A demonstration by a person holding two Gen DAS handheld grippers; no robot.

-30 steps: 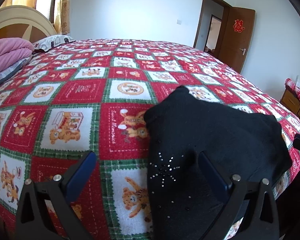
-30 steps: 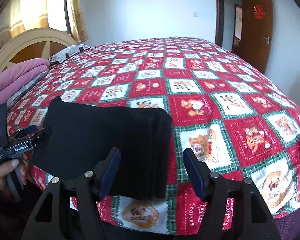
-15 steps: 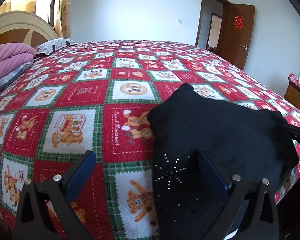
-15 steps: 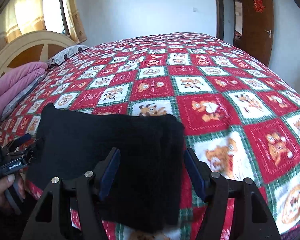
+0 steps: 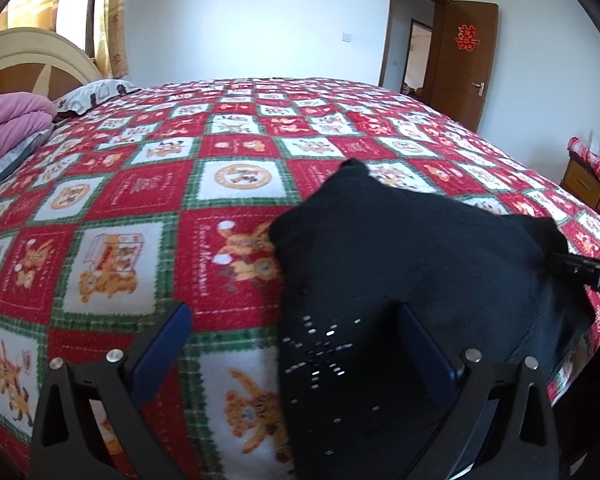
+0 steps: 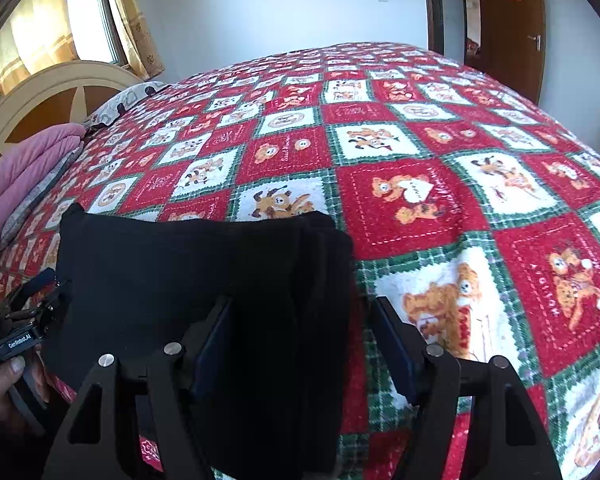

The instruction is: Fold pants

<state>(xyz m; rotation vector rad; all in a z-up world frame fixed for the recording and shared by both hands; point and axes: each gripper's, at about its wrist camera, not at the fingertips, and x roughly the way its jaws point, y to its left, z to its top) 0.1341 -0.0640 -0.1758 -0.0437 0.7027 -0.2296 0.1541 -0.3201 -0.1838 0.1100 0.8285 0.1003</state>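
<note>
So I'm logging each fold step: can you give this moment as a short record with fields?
garment: black pants, folded, near bed edge
surface: red and green checked bedspread
left tongs: open, over the rhinestone end
right tongs: open, astride the stacked folded edge, pads not pressing
bedding: pink quilt by the headboard

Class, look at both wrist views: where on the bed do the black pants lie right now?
The black pants lie folded at the near edge of the patchwork quilt, between the left tongs and right tongs.

Left gripper fingers spread wide; right gripper fingers apart, angled down.
</note>
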